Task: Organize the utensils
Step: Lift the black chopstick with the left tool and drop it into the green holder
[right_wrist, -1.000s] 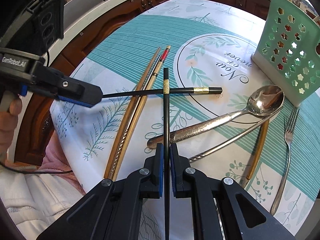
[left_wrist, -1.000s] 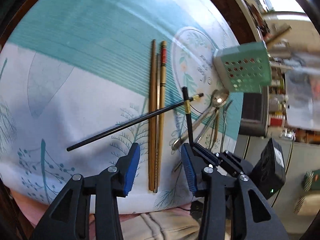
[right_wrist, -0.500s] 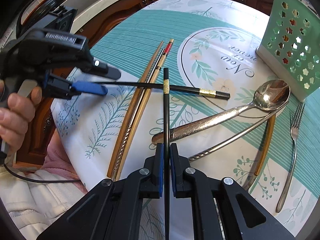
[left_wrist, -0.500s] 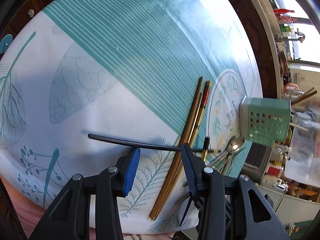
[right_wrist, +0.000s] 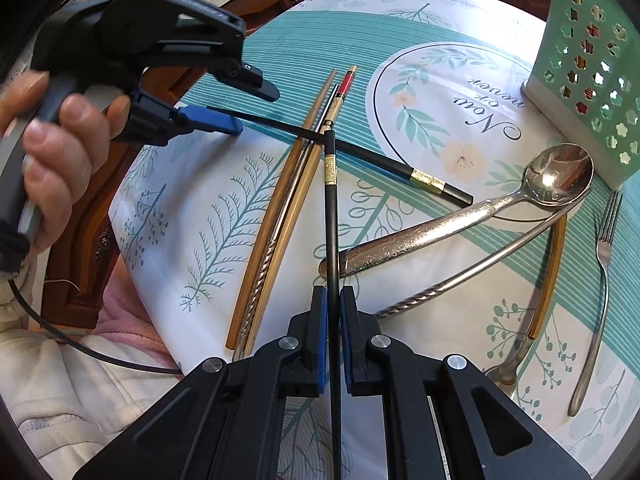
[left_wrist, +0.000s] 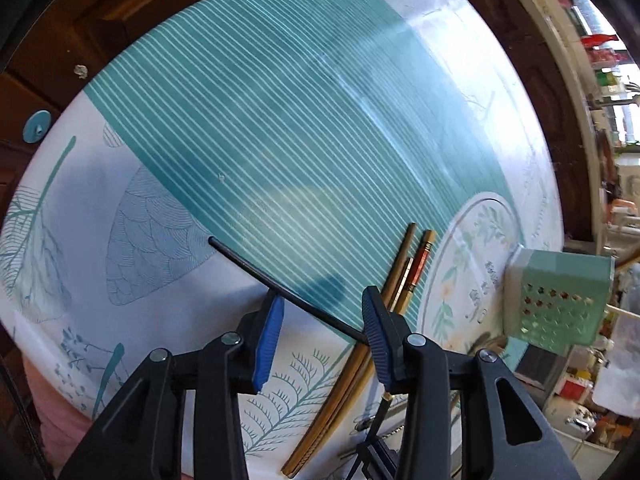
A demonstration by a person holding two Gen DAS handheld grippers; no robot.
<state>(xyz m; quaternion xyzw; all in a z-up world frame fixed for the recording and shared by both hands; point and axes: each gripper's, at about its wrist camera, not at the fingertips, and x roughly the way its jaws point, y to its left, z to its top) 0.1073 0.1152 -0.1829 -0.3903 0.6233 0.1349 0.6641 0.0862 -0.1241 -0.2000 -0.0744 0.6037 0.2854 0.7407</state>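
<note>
Teal-striped cloth covers the bench (left_wrist: 280, 120). Left gripper (left_wrist: 320, 320) is closing, pads not yet pressing the loose black chopstick (left_wrist: 280, 284) lying between them; centre it before clamping. Right gripper (right_wrist: 331, 316) is clenched on the second black chopstick (right_wrist: 331, 216), green holder (right_wrist: 588, 64) far right of it.

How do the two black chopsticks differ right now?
The upright chopstick is clamped in the shut right gripper, pointing away from it; the slanted chopstick lies across the wooden chopsticks, its thin end between the closing left gripper jaws, not yet pinched. The slanted one's gold band looks wider. Both are black with gold bands.
</note>
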